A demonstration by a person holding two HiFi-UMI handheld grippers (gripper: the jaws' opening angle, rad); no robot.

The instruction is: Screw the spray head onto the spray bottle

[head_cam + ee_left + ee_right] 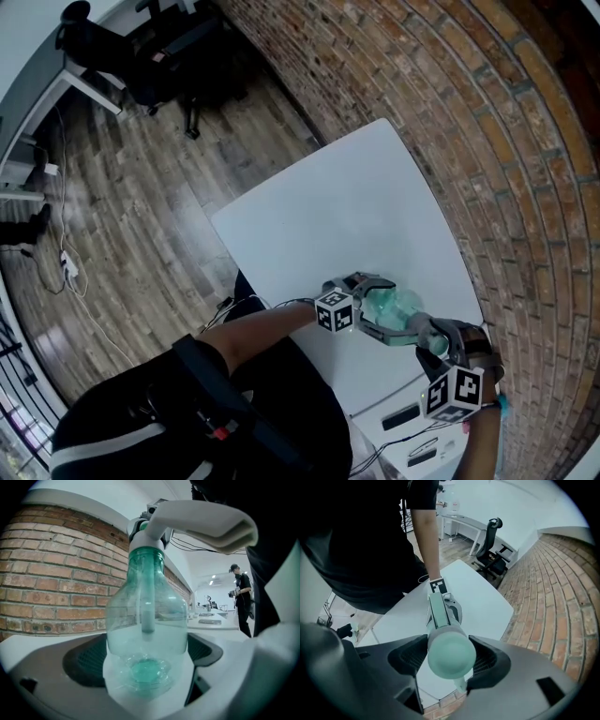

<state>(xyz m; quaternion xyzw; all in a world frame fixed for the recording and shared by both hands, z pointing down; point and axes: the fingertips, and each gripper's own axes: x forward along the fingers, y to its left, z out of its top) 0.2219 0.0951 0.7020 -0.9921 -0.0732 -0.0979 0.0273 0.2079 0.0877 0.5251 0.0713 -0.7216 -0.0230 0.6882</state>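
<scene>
A clear green-tinted spray bottle [398, 302] is held over the white table [328, 216]. My left gripper [378, 307] is shut on its lower body; in the left gripper view the bottle [145, 616] fills the space between the jaws, base toward the camera. The pale spray head [147, 531] sits on the bottle's neck. My right gripper [422, 330] is shut on the spray head [432, 340], and in the right gripper view the head [451, 651] is clamped between both pads. The left gripper [445, 606] shows just beyond it. The neck thread is hidden.
A brick wall [487, 141] runs along the table's far and right sides. Black office chairs [159, 56] stand on the wood floor at the upper left. Small dark devices [403, 417] lie near me. A person [241, 597] stands far off.
</scene>
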